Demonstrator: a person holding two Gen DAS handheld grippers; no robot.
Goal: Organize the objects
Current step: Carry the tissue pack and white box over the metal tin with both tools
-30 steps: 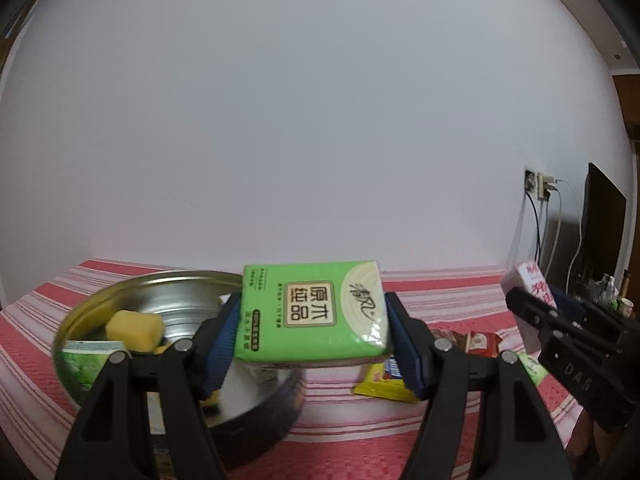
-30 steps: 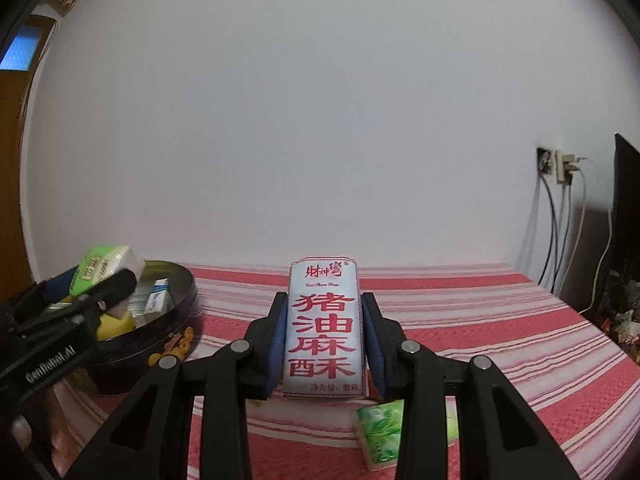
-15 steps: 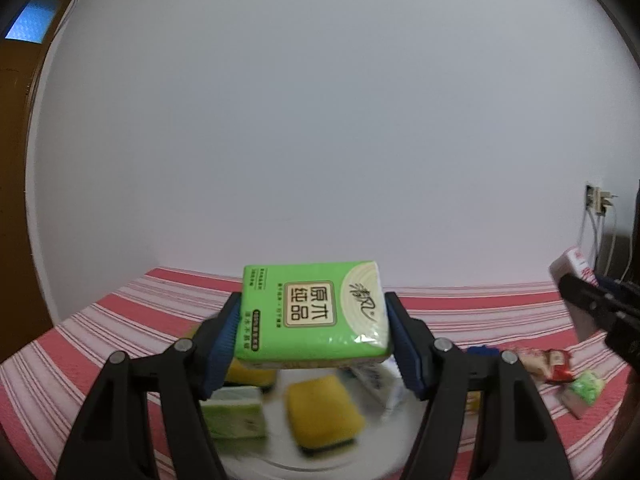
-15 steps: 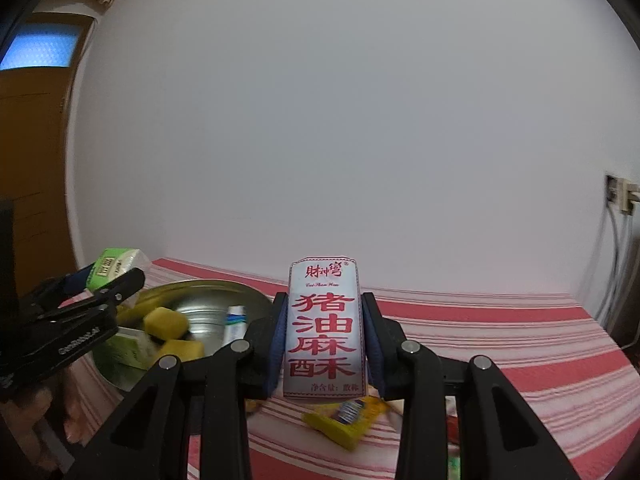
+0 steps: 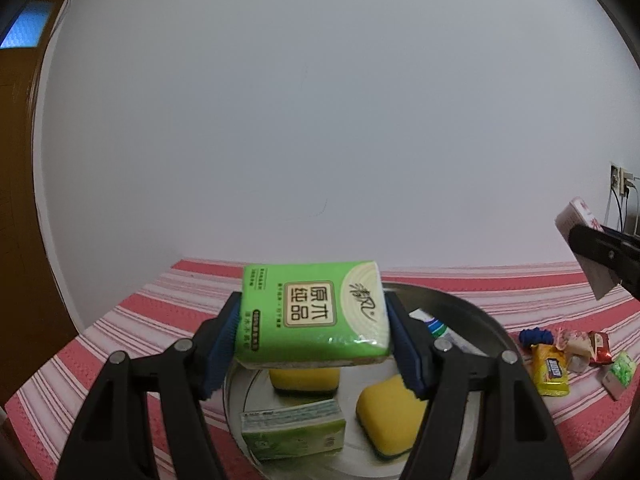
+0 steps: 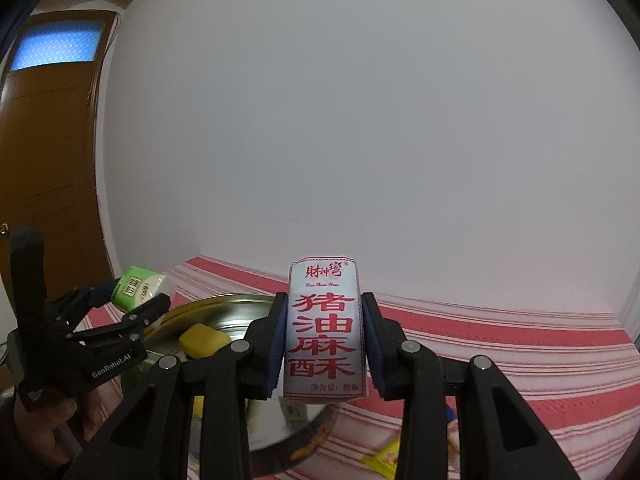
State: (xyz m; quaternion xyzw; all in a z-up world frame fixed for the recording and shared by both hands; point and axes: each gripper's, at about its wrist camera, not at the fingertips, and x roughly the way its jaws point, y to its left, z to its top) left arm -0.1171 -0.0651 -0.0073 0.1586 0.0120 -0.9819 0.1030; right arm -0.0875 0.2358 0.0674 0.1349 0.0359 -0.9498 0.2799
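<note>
A: What does the left gripper (image 5: 314, 344) hold?
B: A green tissue pack (image 5: 316, 314), clamped mid-frame over the metal bowl (image 5: 480, 320) with its sponges (image 5: 390, 416).
A: And the right gripper (image 6: 324, 350)?
B: Closed on a white snack box (image 6: 323, 330), lower centre, above the striped cloth (image 6: 500, 344).

two grippers: the left gripper (image 5: 316, 336) and the right gripper (image 6: 325, 344). three green tissue packs: one held (image 5: 314, 314), one in the metal bowl (image 5: 294, 432), one small on the striped cloth (image 5: 619, 372). two yellow sponges (image 5: 304, 378) (image 5: 390, 416). one metal bowl (image 5: 476, 316). one white snack box with red characters (image 6: 323, 330). one toothpaste tube (image 5: 440, 328). one yellow snack packet (image 5: 551, 368).
</note>
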